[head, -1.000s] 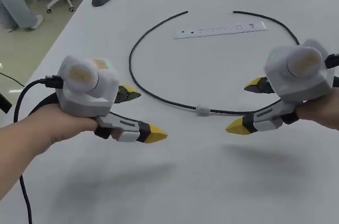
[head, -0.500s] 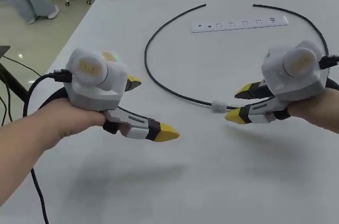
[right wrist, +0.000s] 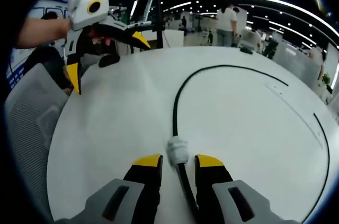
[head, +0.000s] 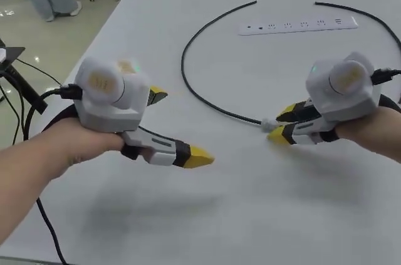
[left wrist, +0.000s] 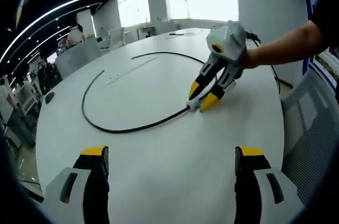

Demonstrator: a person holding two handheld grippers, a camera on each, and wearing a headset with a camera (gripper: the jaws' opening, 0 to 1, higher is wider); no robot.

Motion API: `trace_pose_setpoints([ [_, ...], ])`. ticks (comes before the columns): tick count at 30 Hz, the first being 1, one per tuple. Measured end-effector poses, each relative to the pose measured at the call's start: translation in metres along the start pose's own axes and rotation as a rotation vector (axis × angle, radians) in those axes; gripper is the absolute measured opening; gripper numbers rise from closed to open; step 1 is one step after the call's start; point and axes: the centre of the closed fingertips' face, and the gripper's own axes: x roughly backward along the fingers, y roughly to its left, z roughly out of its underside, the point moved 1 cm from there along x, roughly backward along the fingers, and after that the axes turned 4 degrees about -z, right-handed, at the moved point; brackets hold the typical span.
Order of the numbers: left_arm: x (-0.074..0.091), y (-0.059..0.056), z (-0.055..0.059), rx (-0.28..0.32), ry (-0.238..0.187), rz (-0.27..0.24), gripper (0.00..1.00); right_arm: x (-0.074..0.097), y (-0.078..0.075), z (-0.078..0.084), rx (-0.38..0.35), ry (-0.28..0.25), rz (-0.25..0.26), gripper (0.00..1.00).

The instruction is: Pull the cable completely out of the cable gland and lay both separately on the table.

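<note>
Right gripper (head: 280, 124) has closed in on the cable gland (head: 268, 125) lying on the worktop (head: 250, 202), jaws narrowly apart astride the cable (head: 200, 96) behind it, likely readying a grip; left gripper (head: 180, 126) hovers well clear of the gland, jaws wide apart.

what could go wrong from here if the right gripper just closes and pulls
1. The right gripper has its fingers on either side of the cable, just behind the cable gland. Closing there may pinch the cable rather than the gland.
2. The left gripper hovers open, away from the cable, so nothing anchors it. A one-sided pull would likely drag the whole loop across the table.
</note>
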Motion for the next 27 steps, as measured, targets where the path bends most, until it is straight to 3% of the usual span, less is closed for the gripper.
trace_pose_setpoints([
  [6, 0.001, 0.001, 0.007, 0.033, 0.016, 0.004, 0.99, -0.002, -0.003, -0.001, -0.009, -0.006, -0.001, 0.10],
  [12, 0.003, -0.002, 0.005, 0.043, 0.005, 0.022, 0.99, -0.001, -0.001, 0.000, -0.017, -0.005, -0.009, 0.09],
  [17, 0.003, -0.004, 0.002, 0.047, -0.016, 0.027, 0.99, 0.002, 0.012, 0.001, -0.009, 0.014, -0.037, 0.09],
  [20, 0.002, -0.009, 0.002, 0.052, -0.012, 0.046, 0.99, 0.006, 0.022, 0.004, -0.032, 0.038, -0.059, 0.08],
  [21, 0.001, -0.014, 0.000, 0.082, -0.027, 0.065, 0.99, 0.006, 0.025, 0.007, -0.037, 0.048, -0.072, 0.08],
  [27, -0.003, -0.023, -0.006, 0.093, -0.041, 0.087, 0.99, 0.010, 0.042, 0.013, 0.004, 0.071, -0.099, 0.08],
])
